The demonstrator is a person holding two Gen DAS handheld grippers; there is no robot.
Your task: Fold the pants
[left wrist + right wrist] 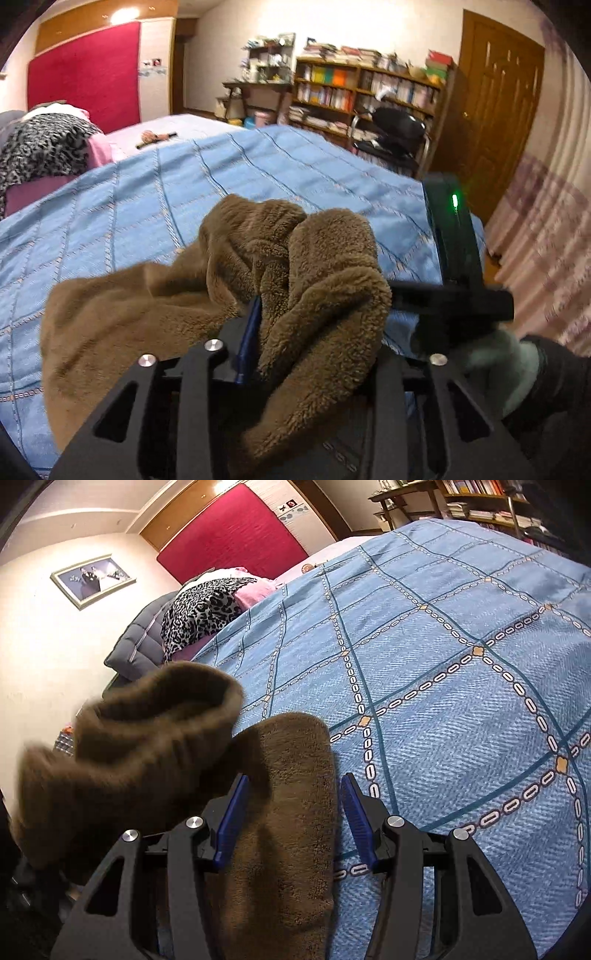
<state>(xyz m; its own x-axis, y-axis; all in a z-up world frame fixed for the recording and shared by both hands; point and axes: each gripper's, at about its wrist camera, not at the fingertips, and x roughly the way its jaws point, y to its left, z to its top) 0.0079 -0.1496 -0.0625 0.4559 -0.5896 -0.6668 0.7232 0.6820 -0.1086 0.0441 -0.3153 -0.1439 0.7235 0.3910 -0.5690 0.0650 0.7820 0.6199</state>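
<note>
While the bed (155, 206) fills most of both views under its blue checked bedspread (461, 672), I work at its near edge. Beyond its far side stand a bookshelf (365, 92) and a brown door (495, 99), and a red panel (236, 535) backs the head end, where a leopard-print cloth (203, 609) lies piled toward the bed's corner. My brown fleece pants (147, 295) lie bunched on the bedspread by that near edge. My left gripper (295, 332) is clenched on a thick fold of the pants, which bulges up and over the jaws; one blue pad (251, 332) shows beside the cloth. My right gripper (291, 823) stands released, its blue pads (231, 823) spread on either side of a flat strip of the pants without pressing it. In the left view my gloved right hand (491, 354) holds that tool just beside the bunched cloth.
</note>
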